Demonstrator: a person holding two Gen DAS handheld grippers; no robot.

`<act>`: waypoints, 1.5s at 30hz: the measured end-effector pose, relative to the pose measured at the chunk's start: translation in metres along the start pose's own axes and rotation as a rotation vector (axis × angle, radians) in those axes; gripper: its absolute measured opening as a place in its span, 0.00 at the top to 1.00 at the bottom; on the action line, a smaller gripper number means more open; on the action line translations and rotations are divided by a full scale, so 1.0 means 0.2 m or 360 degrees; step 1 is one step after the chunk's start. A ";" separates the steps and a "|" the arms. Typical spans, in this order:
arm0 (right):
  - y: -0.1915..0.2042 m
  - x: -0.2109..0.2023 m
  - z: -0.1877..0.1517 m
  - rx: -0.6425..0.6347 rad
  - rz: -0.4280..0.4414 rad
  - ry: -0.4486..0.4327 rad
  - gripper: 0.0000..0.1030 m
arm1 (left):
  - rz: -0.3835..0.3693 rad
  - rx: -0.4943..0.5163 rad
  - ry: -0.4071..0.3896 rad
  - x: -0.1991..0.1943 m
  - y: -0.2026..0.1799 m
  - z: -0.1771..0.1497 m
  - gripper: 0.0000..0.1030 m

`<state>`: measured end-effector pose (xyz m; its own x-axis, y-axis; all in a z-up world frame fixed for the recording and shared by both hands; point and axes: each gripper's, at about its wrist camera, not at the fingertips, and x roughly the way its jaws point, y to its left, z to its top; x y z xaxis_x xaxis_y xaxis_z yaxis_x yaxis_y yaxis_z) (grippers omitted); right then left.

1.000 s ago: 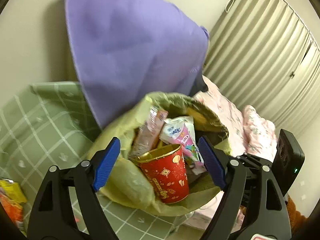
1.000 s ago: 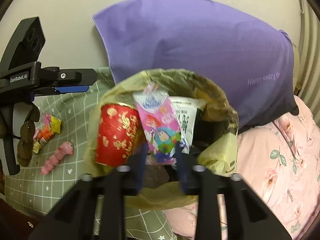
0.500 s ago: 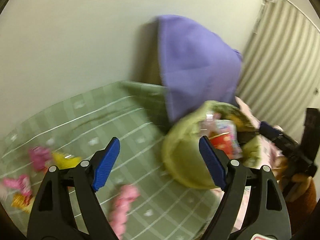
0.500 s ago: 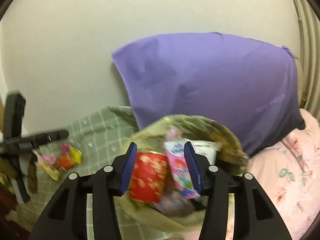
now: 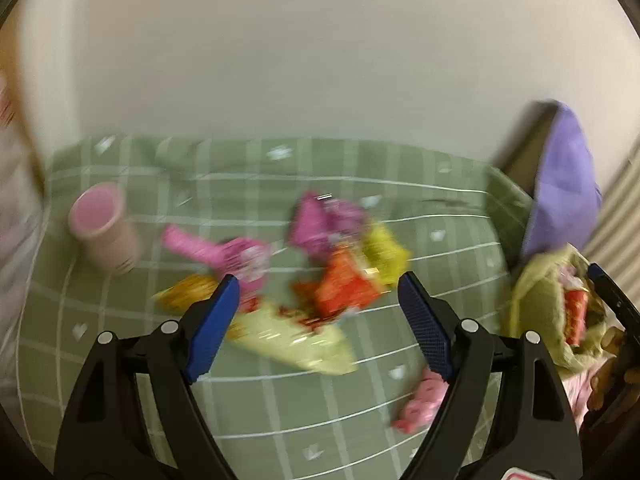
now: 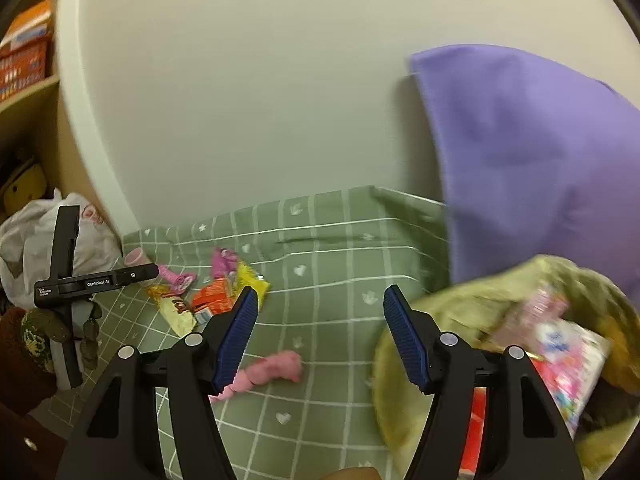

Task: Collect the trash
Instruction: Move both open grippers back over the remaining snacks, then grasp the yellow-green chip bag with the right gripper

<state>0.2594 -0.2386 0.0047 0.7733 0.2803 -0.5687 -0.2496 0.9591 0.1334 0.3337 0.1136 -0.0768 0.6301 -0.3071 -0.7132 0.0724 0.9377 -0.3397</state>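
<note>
A green checked bedsheet (image 5: 280,400) against a plain wall is my work surface. My left gripper (image 5: 316,320) hangs with its jaws wide apart and empty, above the pile of wrappers (image 5: 340,280); a pink cup (image 5: 102,236) stands further off. My right gripper (image 6: 316,338) is opening, nothing between its jaws, beside the trash bag (image 6: 404,368) near the purple pillow (image 6: 532,160). The left view is blurred, so I risk closing on sheet instead of a wrapper, or scattering the pile. The bag looks full and could tip.

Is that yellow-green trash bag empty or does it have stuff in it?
Not empty: the trash bag gapes open, with a pink wrapper and something red inside.
</note>
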 end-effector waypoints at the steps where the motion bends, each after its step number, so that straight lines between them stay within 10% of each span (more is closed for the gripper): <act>1: 0.03 0.03 0.01 -0.0020 0.0026 0.0005 0.40 | 0.0011 -0.0030 0.0008 0.00 0.03 -0.01 0.25; 8: 0.18 0.21 0.03 -0.0132 0.0071 0.0094 0.40 | 0.0054 -0.0187 0.0047 0.02 0.17 -0.09 0.25; 16: 0.26 0.35 -0.06 -0.0195 0.0112 0.0269 0.40 | 0.0188 0.0200 0.0050 0.22 0.09 0.06 0.25; 22: 0.38 0.41 -0.13 -0.0329 0.0146 0.0367 0.40 | 0.0130 -0.0085 -0.0071 0.06 0.17 -0.03 0.25; 32: 0.81 0.79 -0.11 -0.0634 0.0670 0.0500 0.40 | 0.0290 -0.0087 -0.0161 -0.34 0.27 -0.12 0.25; 45: 1.11 1.06 -0.18 -0.0886 0.0705 0.0686 0.77 | 0.0435 0.0008 -0.0094 -0.54 0.39 -0.27 0.25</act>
<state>0.3467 0.0332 -0.1157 0.2730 0.4793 -0.8341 -0.8176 0.5725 0.0613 0.2289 0.2111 -0.0587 0.6707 -0.0329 -0.7410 -0.1027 0.9853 -0.1367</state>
